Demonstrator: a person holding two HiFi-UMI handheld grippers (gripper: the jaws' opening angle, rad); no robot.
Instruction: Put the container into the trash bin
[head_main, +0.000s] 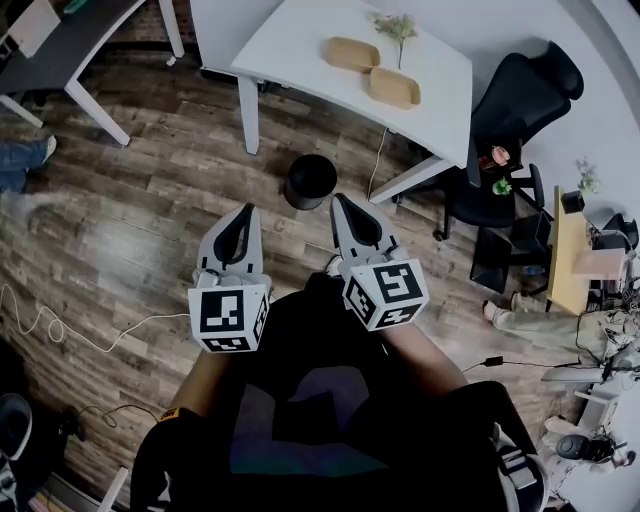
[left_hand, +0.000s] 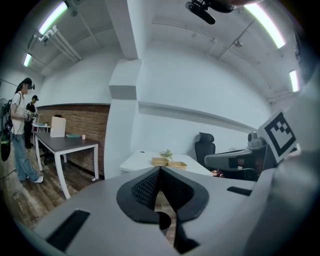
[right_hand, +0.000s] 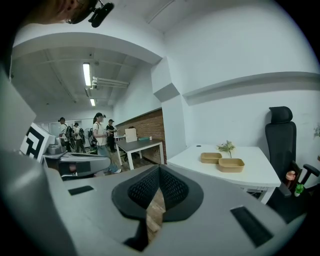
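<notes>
Two tan containers (head_main: 351, 53) (head_main: 394, 87) lie on a white table (head_main: 300, 45) ahead; they also show in the left gripper view (left_hand: 160, 161) and the right gripper view (right_hand: 231, 164). A black trash bin (head_main: 311, 181) stands on the wood floor in front of the table. My left gripper (head_main: 247, 212) and right gripper (head_main: 339, 202) are held side by side near my body, well short of the table. Both are shut with nothing between the jaws; the bin sits just beyond and between their tips.
A small plant (head_main: 397, 27) stands beside the containers. A black office chair (head_main: 520, 100) is right of the table, a dark desk (head_main: 60, 50) at far left. A white cable (head_main: 60, 330) trails on the floor. Several people (right_hand: 97, 132) stand in the background.
</notes>
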